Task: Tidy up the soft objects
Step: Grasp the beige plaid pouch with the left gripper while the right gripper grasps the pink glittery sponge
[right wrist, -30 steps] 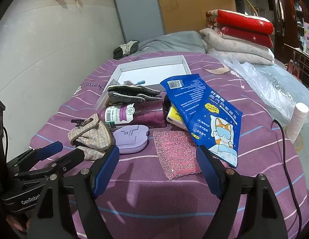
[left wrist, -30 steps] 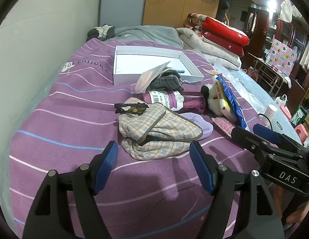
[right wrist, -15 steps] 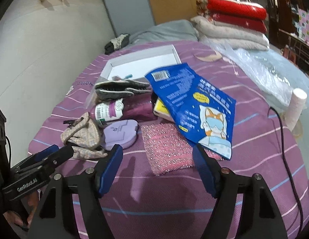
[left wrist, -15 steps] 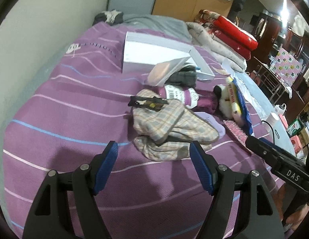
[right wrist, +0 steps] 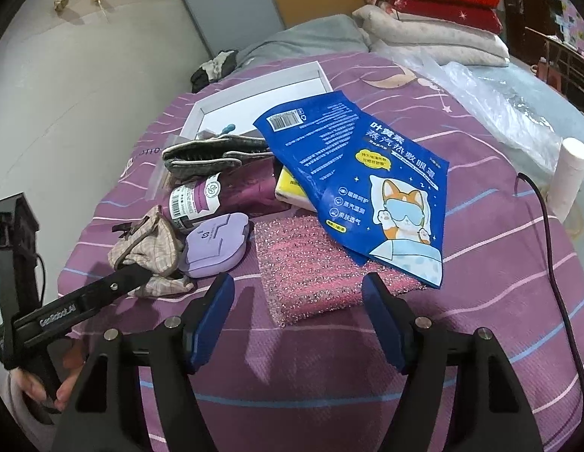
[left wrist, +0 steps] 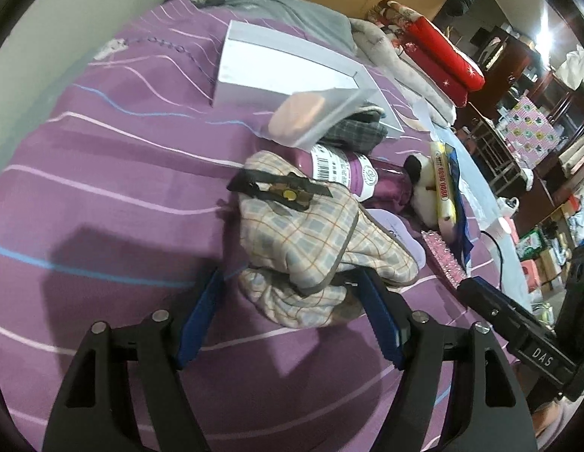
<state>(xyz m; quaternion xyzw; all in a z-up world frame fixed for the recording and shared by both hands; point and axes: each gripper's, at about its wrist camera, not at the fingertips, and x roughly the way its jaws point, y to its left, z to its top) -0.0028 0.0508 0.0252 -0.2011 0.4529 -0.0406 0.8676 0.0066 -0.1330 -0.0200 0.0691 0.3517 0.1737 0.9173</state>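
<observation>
A crumpled plaid cloth pouch (left wrist: 311, 248) with a dark strap lies on the purple striped bedspread (left wrist: 103, 188). My left gripper (left wrist: 288, 282) is down at its near end. The jaws are closing, one on each side of the lower fold; the right pad touches the fabric and the left pad stands clear. My right gripper (right wrist: 297, 290) is open, with the near corner of a pink glitter sponge (right wrist: 311, 263) between its fingertips, untouched. Behind it lie a blue eye-mask packet (right wrist: 367, 173), a lilac case (right wrist: 216, 241), a purple bottle (right wrist: 201, 196) and a grey checked cloth (right wrist: 216, 154).
A shallow white box (left wrist: 254, 75) sits at the back of the bed, a clear bag (left wrist: 311, 113) leaning on it. A black-and-white plush toy (left wrist: 424, 188) lies behind the packet. Folded red and grey blankets (right wrist: 435, 7), clear plastic sheeting, a white tube (right wrist: 571, 173) and a black cable (right wrist: 548, 233) are on the right.
The left gripper has come forward and down, so the plaid pouch now sits between its jaws, which stand a little narrower. The right gripper has edged closer to the pink sponge.
</observation>
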